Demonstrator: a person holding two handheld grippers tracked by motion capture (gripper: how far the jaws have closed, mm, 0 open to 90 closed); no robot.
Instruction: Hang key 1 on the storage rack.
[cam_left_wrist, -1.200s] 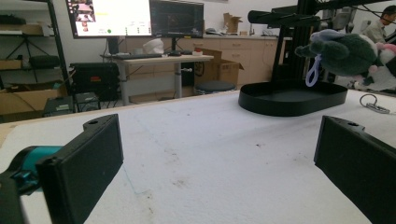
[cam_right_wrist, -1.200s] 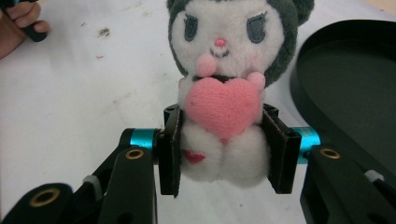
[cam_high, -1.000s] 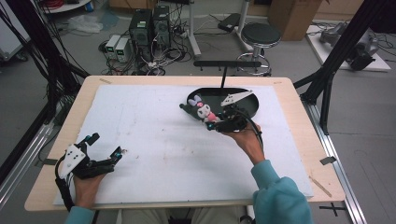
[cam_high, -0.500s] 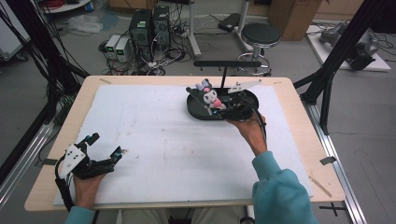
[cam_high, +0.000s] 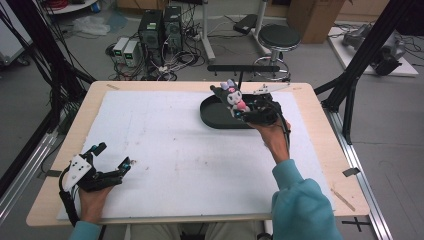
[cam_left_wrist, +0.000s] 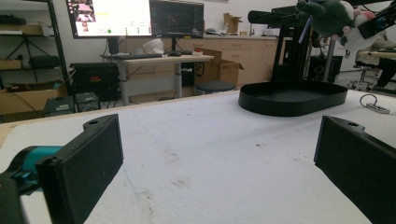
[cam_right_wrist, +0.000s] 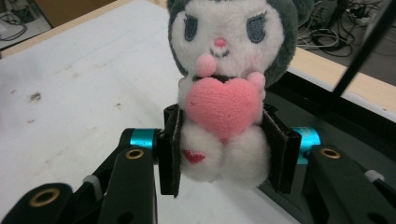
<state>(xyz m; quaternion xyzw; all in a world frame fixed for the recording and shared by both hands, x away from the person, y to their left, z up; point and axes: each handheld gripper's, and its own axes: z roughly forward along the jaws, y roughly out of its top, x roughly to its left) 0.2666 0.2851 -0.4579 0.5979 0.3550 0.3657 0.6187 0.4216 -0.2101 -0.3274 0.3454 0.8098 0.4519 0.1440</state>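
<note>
while the right gripper (cam_right_wrist: 219, 154) pinches the plush toy (cam_right_wrist: 229, 84) at its body above the black tray (cam_high: 220, 117) near the desk's far right edge, lower it gently to the tray floor before letting go; the left gripper (cam_high: 107, 170) waits wide open, empty.

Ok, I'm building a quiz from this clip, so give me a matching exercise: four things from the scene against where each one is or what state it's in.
Things:
1. plush toy
2. black tray
3. left gripper
4. right gripper

Places or states:
A. open and holding nothing, low over the near left of the table
B. shut on the toy's body
C. held up in the air above the tray
D. resting on the white mat at the far side of the table

Pairs: 1-C, 2-D, 3-A, 4-B
</note>
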